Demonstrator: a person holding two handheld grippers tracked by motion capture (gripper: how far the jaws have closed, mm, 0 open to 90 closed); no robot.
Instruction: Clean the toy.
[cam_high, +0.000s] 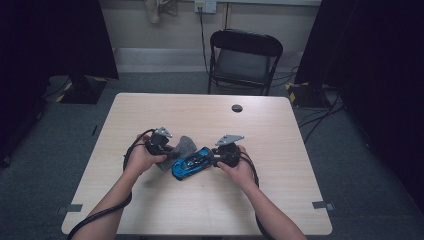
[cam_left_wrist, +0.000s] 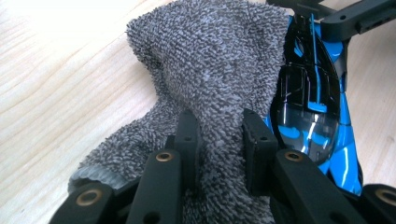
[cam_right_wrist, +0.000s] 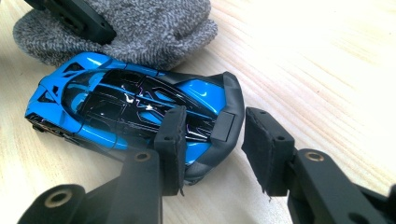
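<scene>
Near table edge, centre: a toy car (cam_high: 192, 162), blue and black, is seen on the table (cam_high: 150, 112) between the two grippers. It is judged light, rigid and glossy, so slippery on the bodywork; thin parts such as the rear wing are judged fragile. The tail or the flanks are judged the best places to be gripped, not the glazed roof.

A grey cloth (cam_left_wrist: 210, 70) is seen just beside the car, touching its side. It is judged soft, limp and light, easily bunched; it may be pinched anywhere along a fold.

Left gripper (cam_left_wrist: 219, 140): jaws are drawn narrow and pressed into a bunched fold of the cloth. The cloth is held, its free end draped against the car.

Right gripper (cam_right_wrist: 212, 147): jaws are set partly apart at the tail of the car. One pad (cam_right_wrist: 173, 140) lies against the rear deck; the other is seen apart from the wing, with table showing in the gap. The car is therefore touched and steadied, but a firm clamp is not shown.

Farther off: a small dark hole (cam_high: 237, 108) in the table top, then a folding chair (cam_high: 245, 60) behind the table.
</scene>
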